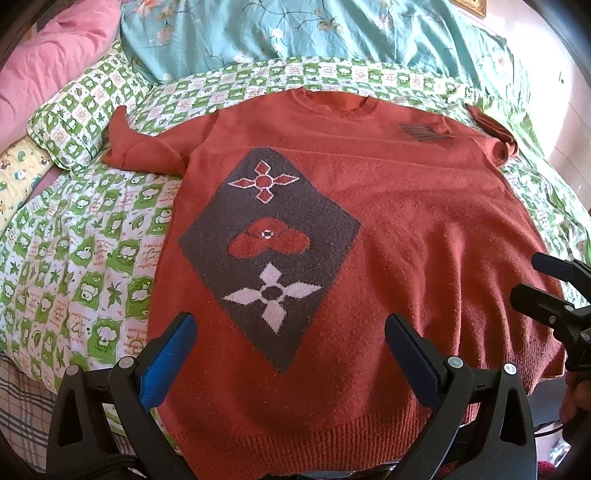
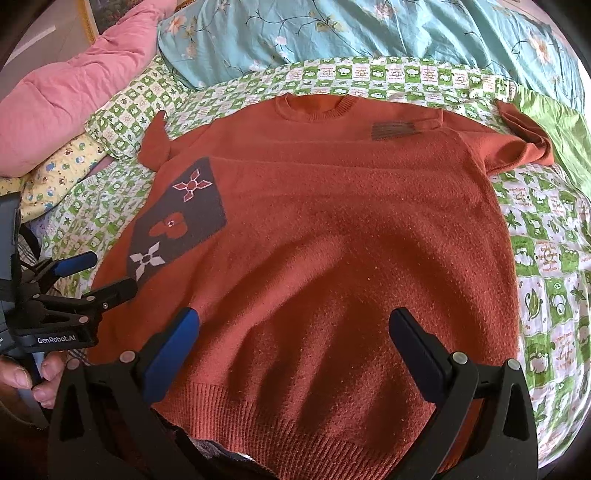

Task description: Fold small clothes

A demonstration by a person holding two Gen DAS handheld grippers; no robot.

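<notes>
A rust-red knit sweater [image 1: 406, 221] lies flat and face up on the bed, neck away from me, both short sleeves spread out. It has a dark diamond patch with flower shapes [image 1: 269, 251] on its left half. It also shows in the right wrist view [image 2: 332, 240]. My left gripper [image 1: 288, 332] is open and empty, hovering over the sweater's lower left hem. My right gripper [image 2: 295, 328] is open and empty over the lower right hem. Each gripper shows in the other's view: the right [image 1: 532, 280], the left [image 2: 107, 273].
The bed has a green-and-white checked sheet [image 1: 92, 258]. A matching pillow [image 1: 85, 122], a pink quilt [image 1: 48, 62] and a teal floral quilt [image 1: 295, 33] lie along the far side. A green cloth [image 2: 554, 122] lies at the far right.
</notes>
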